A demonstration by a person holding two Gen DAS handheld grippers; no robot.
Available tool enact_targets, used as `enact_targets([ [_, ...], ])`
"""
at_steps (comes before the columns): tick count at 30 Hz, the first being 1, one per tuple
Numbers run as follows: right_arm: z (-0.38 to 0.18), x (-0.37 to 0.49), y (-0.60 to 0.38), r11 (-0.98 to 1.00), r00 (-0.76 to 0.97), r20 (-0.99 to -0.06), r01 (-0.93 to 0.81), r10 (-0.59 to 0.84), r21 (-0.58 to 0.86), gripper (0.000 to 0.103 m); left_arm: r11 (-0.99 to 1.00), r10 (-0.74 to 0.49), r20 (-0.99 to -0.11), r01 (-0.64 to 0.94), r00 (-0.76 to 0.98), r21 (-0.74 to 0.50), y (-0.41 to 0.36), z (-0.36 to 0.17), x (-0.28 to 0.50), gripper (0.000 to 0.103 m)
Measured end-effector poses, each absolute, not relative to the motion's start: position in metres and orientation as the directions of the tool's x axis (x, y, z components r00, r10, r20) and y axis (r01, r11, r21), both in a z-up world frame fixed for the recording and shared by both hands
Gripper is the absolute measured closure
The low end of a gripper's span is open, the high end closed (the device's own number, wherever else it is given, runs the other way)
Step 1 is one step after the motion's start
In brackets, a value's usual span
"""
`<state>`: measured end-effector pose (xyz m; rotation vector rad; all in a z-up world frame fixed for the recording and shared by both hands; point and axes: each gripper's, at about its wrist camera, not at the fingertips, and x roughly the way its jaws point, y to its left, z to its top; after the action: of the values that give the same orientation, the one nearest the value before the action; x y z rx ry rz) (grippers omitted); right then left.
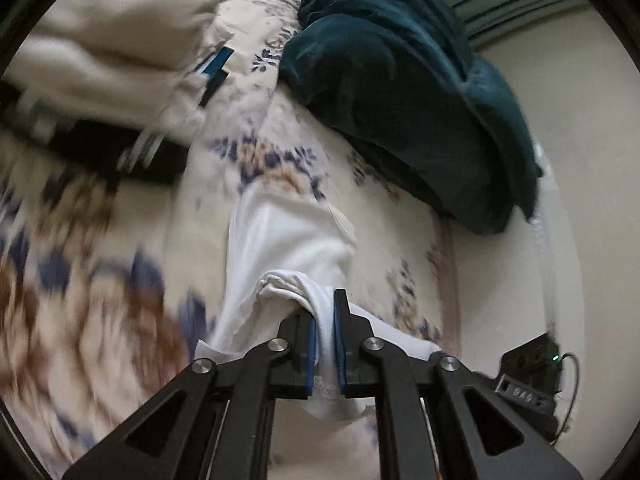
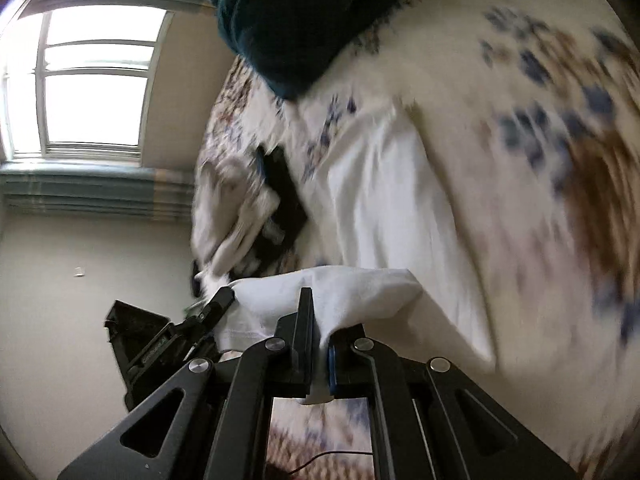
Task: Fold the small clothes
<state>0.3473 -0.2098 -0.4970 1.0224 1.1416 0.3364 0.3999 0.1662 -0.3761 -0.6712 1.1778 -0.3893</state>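
A small white garment (image 1: 288, 236) is lifted off the floral bedspread (image 1: 80, 248). My left gripper (image 1: 325, 320) is shut on a bunched edge of it, and the cloth hangs down between the blue pads. In the right wrist view my right gripper (image 2: 320, 328) is shut on another edge of the same white garment (image 2: 376, 208), which stretches away over the bed. The left gripper (image 2: 216, 304) shows there at the left, holding the cloth's other end.
A dark teal blanket (image 1: 400, 92) is heaped at the back of the bed. A pile of cream and black clothes (image 1: 104, 80) lies at the left, also visible in the right wrist view (image 2: 256, 208). A window (image 2: 92, 80) and a bare wall lie beyond. A black device (image 1: 528, 384) sits at the bed's edge.
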Motion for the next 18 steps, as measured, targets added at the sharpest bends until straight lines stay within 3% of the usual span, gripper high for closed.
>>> enact_targets([
  [7, -0.550, 0.497, -0.207, 0.576, 0.388, -0.667, 0.336, 0.637, 0.745, 0.097, 0.776, -0.583, -0.771, -0.105, 0.255, -0.622, 0.138, -0.440, 0.520, 0.093],
  [8, -0.564, 0.512, -0.211, 0.562, 0.385, -0.670, 0.366, 0.635, 0.742, 0.096, 0.777, -0.580, -0.777, -0.119, 0.243, -0.618, 0.136, -0.448, 0.530, 0.080],
  [9, -0.572, 0.524, -0.213, 0.541, 0.388, -0.663, 0.384, 0.641, 0.748, 0.096, 0.773, -0.584, -0.777, -0.129, 0.235, -0.621, 0.134, -0.455, 0.543, 0.057],
  [10, -0.585, 0.536, -0.218, 0.498, 0.389, -0.636, 0.404, 0.666, 0.768, 0.095, 0.766, -0.591, -0.770, -0.134, 0.238, -0.629, 0.133, -0.457, 0.550, 0.046],
  [11, -0.599, 0.549, -0.223, 0.444, 0.385, -0.610, 0.438, 0.693, 0.781, 0.089, 0.758, -0.593, -0.764, -0.144, 0.256, -0.636, 0.134, -0.459, 0.558, 0.037],
  [13, -0.612, 0.561, -0.232, 0.371, 0.423, -0.566, 0.460, 0.708, 0.807, 0.069, 0.741, -0.603, -0.749, -0.154, 0.277, -0.654, 0.135, -0.461, 0.573, 0.037],
  [14, -0.615, 0.566, -0.236, 0.350, 0.441, -0.554, 0.462, 0.706, 0.815, 0.048, 0.744, -0.596, -0.752, -0.159, 0.281, -0.649, 0.135, -0.462, 0.580, 0.037],
  [15, -0.616, 0.569, -0.239, 0.330, 0.458, -0.538, 0.458, 0.708, 0.825, 0.035, 0.744, -0.594, -0.752, -0.161, 0.285, -0.648, 0.135, -0.461, 0.585, 0.037],
  [18, -0.612, 0.579, -0.243, 0.343, 0.472, -0.535, 0.435, 0.701, 0.833, 0.030, 0.760, -0.582, -0.760, -0.140, 0.288, -0.635, 0.135, -0.452, 0.587, 0.037],
])
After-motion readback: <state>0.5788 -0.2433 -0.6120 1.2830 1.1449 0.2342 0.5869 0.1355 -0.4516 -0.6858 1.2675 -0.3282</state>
